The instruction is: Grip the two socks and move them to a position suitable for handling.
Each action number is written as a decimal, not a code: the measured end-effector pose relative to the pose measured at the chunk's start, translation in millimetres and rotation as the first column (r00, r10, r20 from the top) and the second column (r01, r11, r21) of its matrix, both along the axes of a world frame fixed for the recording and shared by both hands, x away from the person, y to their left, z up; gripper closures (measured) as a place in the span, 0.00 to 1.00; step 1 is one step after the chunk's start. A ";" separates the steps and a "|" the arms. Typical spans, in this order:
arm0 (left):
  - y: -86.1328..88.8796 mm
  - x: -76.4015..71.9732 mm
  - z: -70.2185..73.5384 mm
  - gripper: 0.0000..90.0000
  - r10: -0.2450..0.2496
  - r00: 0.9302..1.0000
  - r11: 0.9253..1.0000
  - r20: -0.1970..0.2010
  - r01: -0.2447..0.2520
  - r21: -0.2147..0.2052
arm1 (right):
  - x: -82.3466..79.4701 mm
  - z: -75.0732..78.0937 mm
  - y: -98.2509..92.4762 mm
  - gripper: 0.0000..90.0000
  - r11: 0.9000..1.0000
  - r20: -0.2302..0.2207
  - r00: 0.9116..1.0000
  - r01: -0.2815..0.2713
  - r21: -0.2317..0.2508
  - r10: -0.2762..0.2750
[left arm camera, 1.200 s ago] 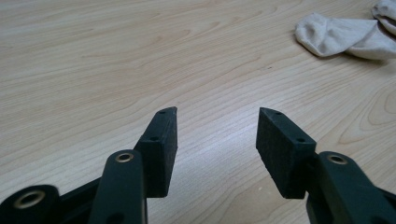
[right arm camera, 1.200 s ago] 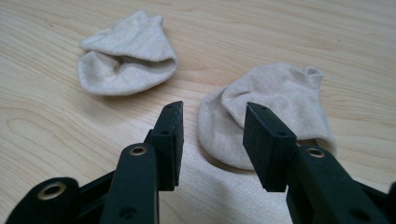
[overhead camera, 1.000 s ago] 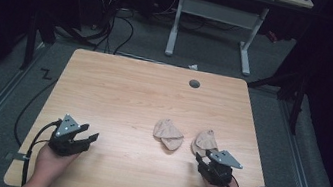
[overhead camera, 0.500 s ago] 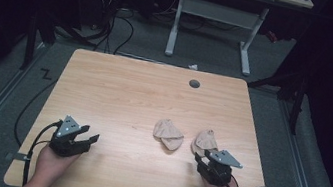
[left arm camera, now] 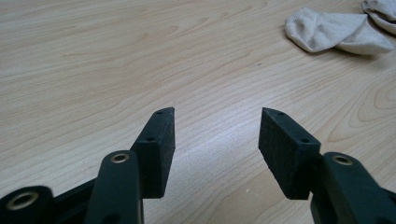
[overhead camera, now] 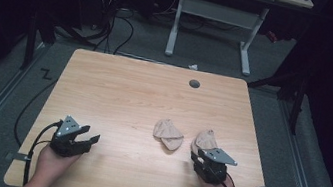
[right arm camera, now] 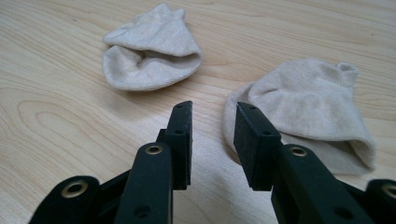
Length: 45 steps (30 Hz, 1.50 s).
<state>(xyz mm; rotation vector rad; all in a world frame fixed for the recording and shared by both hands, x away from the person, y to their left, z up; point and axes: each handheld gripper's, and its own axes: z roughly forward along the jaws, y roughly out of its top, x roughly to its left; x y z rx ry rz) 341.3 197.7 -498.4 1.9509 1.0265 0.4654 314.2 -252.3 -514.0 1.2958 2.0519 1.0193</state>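
Hardly anything on the table was shifted between the earlier high view and this one: both hands were kept at the near edge and the two socks were left lying where they had been. What did change was the right gripper (overhead camera: pixel 198 158), whose jaws had just been closing, though nothing was caught between them. In the right gripper view a narrow gap was left between the pads (right arm camera: pixel 181 135), with bare wood showing through it and the edge of the nearer crumpled beige cotton ankle sock (right arm camera: pixel 308 109) lying just beyond the tips, not gripped.

So progress-wise, pretty much nothing was done yet, as far as could be judged. Neither sock was picked up, flattened or paired. The second beige ankle sock (overhead camera: pixel 168 133) was bunched up a little further toward the middle of the light wooden table (overhead camera: pixel 118 96), near its partner but apart from it.

The left gripper (overhead camera: pixel 88 140) was parked well away from both socks at the near left corner, its jaws spread wide over empty wood in the left gripper view, with the socks seen far off at the top right.

Everything was left to do: a grab on the nearer sock looked like the first step, and it seemed only just being lined up.
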 end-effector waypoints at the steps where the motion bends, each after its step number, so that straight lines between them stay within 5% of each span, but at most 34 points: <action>1: 0.1 -0.1 -0.2 0.52 -0.002 1.000 1.000 0.001 0.002 0.003 | 0.1 0.1 0.8 0.77 1.000 0.001 1.000 -0.004 0.000 0.004; 10: -3.3 -1.4 -1.6 0.52 -0.018 1.000 1.000 0.007 0.017 0.024 | 10.3 7.2 21.7 1.00 0.998 0.013 0.998 -0.057 -0.008 0.057; 23: -4.1 -1.4 -2.9 0.52 -0.024 1.000 0.999 -0.002 0.024 0.028 | 39.0 9.5 47.2 1.00 0.994 0.005 0.994 -0.105 -0.033 0.105; 30: -4.4 -1.8 -3.5 0.52 -0.031 1.000 0.999 -0.005 0.031 0.033 | 56.2 -1.0 60.9 1.00 0.991 -0.055 0.992 -0.114 -0.070 0.110; 45: -5.7 -2.5 -3.0 0.52 -0.037 0.999 0.999 -0.004 0.037 0.029 | 49.1 -11.9 68.9 1.00 0.983 -0.111 0.983 -0.155 -0.099 0.144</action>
